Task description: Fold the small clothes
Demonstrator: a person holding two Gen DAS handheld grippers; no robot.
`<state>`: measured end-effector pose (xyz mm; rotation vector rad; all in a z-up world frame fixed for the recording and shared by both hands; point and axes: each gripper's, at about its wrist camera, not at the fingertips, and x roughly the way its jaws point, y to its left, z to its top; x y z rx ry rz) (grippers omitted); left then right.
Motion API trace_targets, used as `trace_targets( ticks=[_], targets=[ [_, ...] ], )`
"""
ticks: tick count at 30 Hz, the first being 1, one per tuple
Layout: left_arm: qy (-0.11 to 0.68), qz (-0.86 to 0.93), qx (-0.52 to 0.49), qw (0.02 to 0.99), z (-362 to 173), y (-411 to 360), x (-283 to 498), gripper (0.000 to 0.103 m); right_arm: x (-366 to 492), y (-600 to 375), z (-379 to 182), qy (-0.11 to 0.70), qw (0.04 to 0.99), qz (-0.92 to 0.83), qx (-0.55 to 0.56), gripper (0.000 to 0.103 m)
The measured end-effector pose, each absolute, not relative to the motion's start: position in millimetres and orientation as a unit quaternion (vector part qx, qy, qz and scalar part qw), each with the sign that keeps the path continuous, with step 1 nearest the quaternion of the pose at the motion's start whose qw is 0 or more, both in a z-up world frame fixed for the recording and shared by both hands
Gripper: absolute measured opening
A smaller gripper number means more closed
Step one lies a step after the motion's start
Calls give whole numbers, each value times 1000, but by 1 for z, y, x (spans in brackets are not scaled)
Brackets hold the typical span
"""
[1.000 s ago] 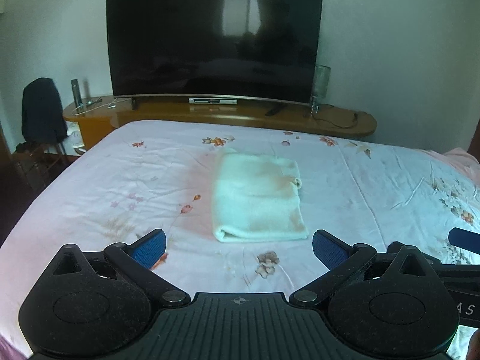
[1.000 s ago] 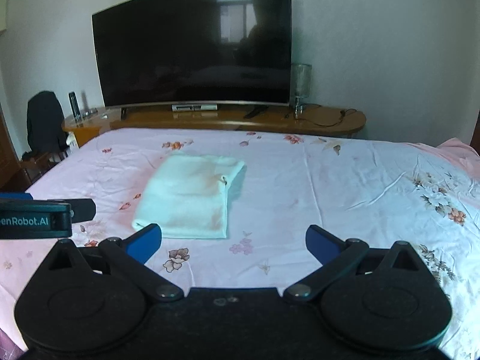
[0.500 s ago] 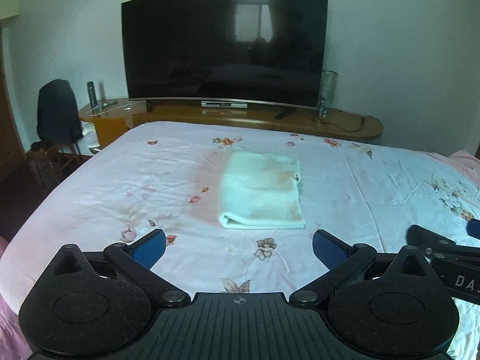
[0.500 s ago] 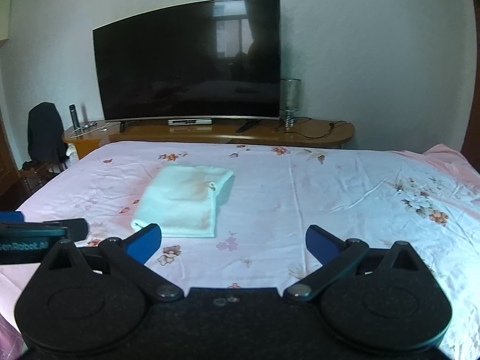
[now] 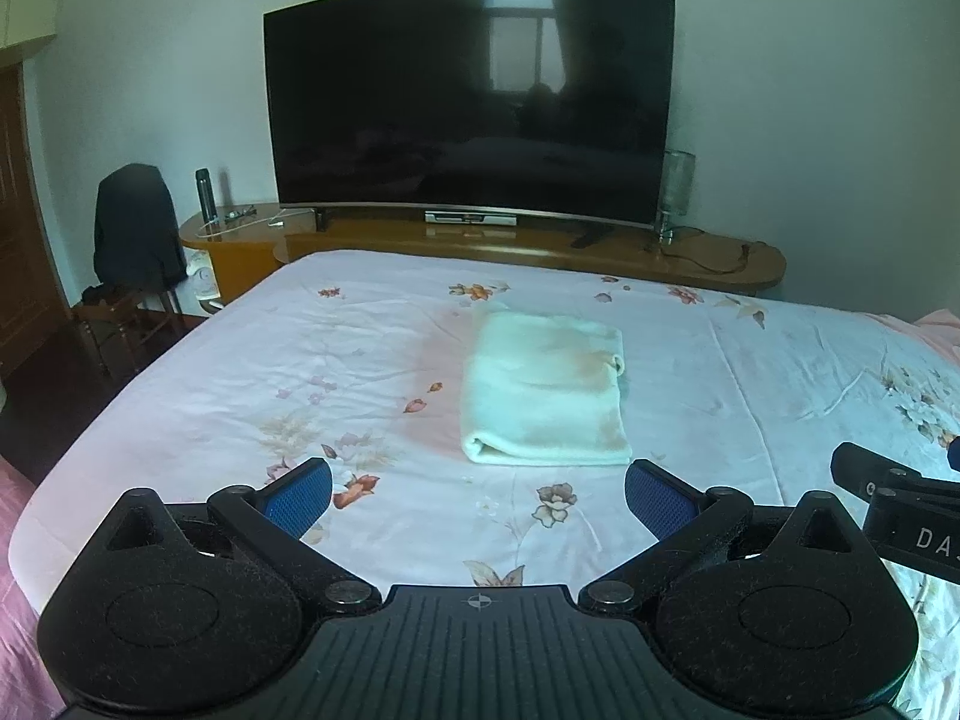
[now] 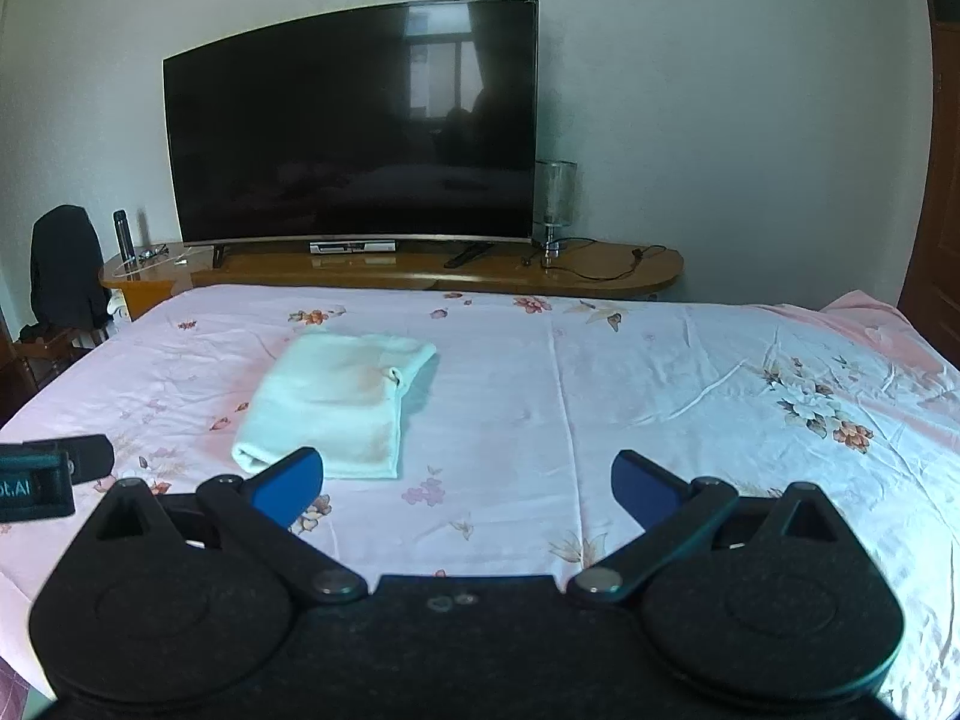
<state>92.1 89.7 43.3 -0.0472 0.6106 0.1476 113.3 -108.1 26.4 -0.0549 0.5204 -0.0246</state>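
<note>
Pale folded cloth (image 5: 543,396) is laid flat on the flowered bedsheet (image 5: 240,384), ahead of both grippers and touched by neither. The left gripper (image 5: 477,489) is held spread and empty; the right gripper (image 6: 465,480) likewise. A faint stain, possibly lighting, is seen on the cloth.
</note>
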Motion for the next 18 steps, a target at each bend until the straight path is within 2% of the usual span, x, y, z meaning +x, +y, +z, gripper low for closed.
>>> trace_targets(
  ticks=[18],
  targets=[
    [299, 74, -19, 951, 43, 94, 92, 103, 116, -97, 28, 258, 966, -10, -30, 102]
  ],
)
